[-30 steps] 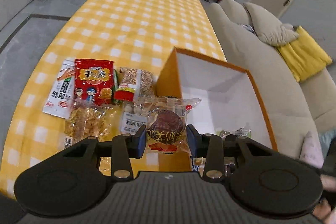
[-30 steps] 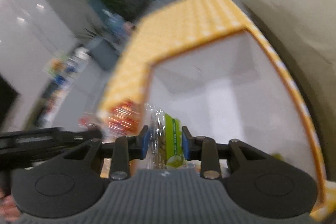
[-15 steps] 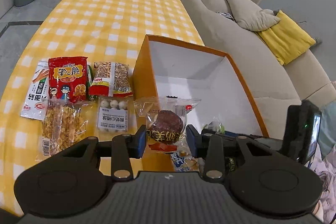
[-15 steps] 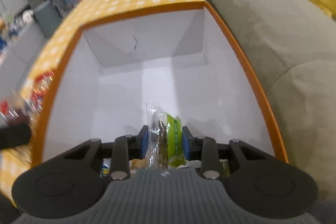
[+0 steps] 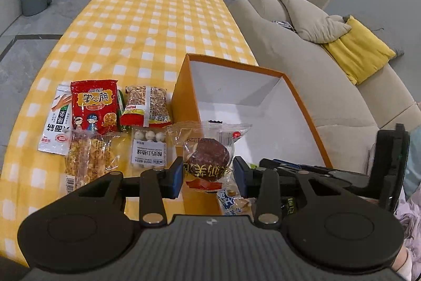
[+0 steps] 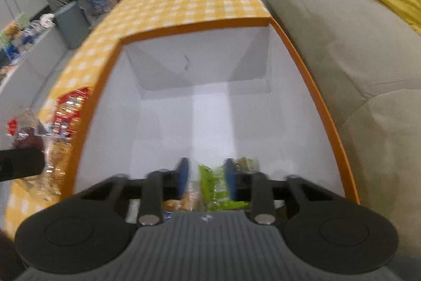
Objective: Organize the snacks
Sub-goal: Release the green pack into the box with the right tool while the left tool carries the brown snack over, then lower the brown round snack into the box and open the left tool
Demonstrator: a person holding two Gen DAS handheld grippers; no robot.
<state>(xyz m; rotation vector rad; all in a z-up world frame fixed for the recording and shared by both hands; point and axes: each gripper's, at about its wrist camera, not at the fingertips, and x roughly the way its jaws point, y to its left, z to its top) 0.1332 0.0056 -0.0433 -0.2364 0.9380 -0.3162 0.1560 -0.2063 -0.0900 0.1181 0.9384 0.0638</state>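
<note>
R gripper (image 6: 206, 178): fingers closing, green packet (image 6: 213, 183) between them. 0.5 s ago the pkt stood upright between the pads, well up in view; now it sits low and crumpled, down among other wrappers at the near end of the box (image 6: 315, 96). Frame is blurry, so can't tell if the pads actually pinch it or if it's already lying loose. Read: drop-off of the green pkt is done or nearly done. R view has also swung since 1 s ago, from across the box edge to straight down into it. Rest of the box floor is bare white.

L gripper (image 5: 208, 175): fingers clamped on the cake packet (image 5: 208, 157), a clear wrapper with a round brown cake, same grip as 1 s ago. Pkt hangs right over the near left wall of the box, not inside yet. Prob next item in, once the R side clears out.

Beyond: remaining snacks still laid out on the table (image 5: 147, 17) just left of the box, untouched: red bag (image 5: 94, 107), white stick pkt (image 5: 56, 131), nut bar (image 5: 146, 107), yogurt-ball pkt (image 5: 148, 149), yellow crisps pkt (image 5: 89, 159). So task is early: a few items boxed, about five left plus the one in the L hand. Sofa (image 5: 315, 86) on the far side of the box.
</note>
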